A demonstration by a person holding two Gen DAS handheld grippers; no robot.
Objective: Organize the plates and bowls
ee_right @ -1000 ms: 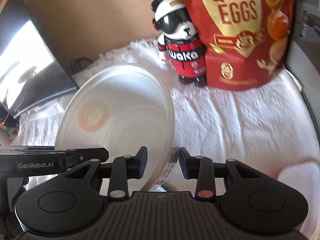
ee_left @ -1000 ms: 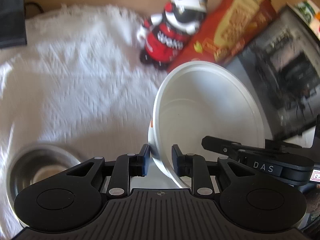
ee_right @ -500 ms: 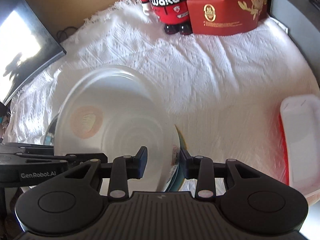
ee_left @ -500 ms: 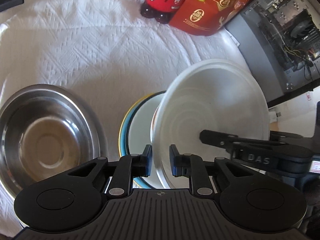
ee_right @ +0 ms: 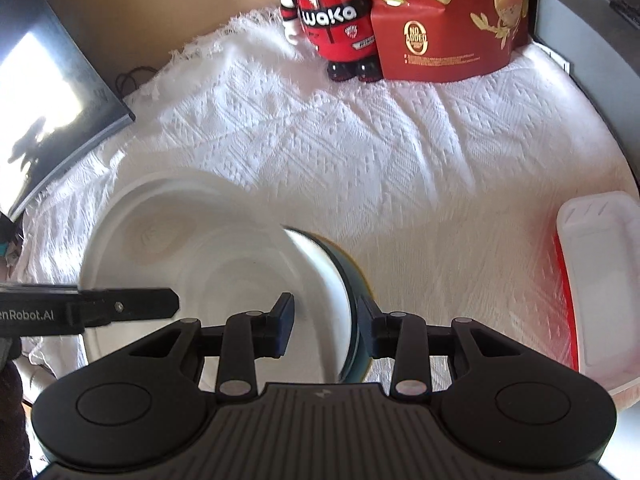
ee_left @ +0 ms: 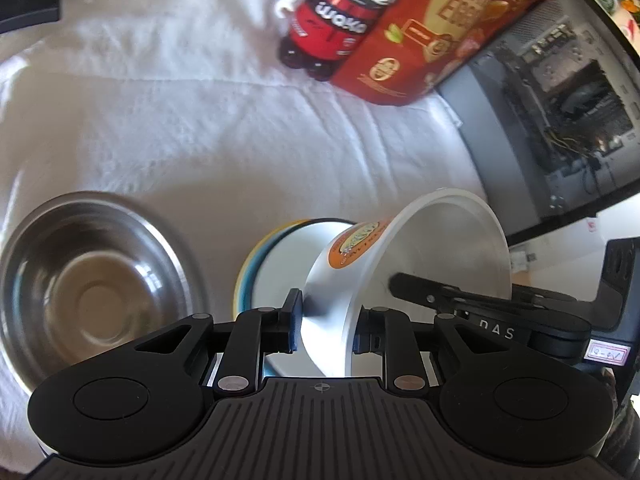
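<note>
The white plastic bowl with an orange round label on its underside [ee_left: 404,264] sits tilted on its side over the stack of plates, a white one on blue and yellow rims [ee_left: 276,268], its rim standing between the fingers of both tools. The left gripper [ee_left: 326,326] is spread wide around the bowl's wall, one pad at the outer side and one at the rim; whether either pad presses is hard to tell. The right gripper [ee_right: 324,322] is likewise spread, with the bowl's rim [ee_right: 224,264] and the plate stack's edge [ee_right: 348,280] in its gap. Nothing lies in the bowl. Beside the stack, to the left in the left wrist view, the shiny steel bowl [ee_left: 88,288] rests on the white woven cloth [ee_left: 200,120], with nothing in it.

The plates are largely covered by the bowl, and their edges are smeared by motion. The white tray with a red edge [ee_right: 600,280] is cut off at the frame's right side.

Half a second ago both pairs of fingers stood close on the rim; now they stand apart, and the bowl has tipped further over.
</note>
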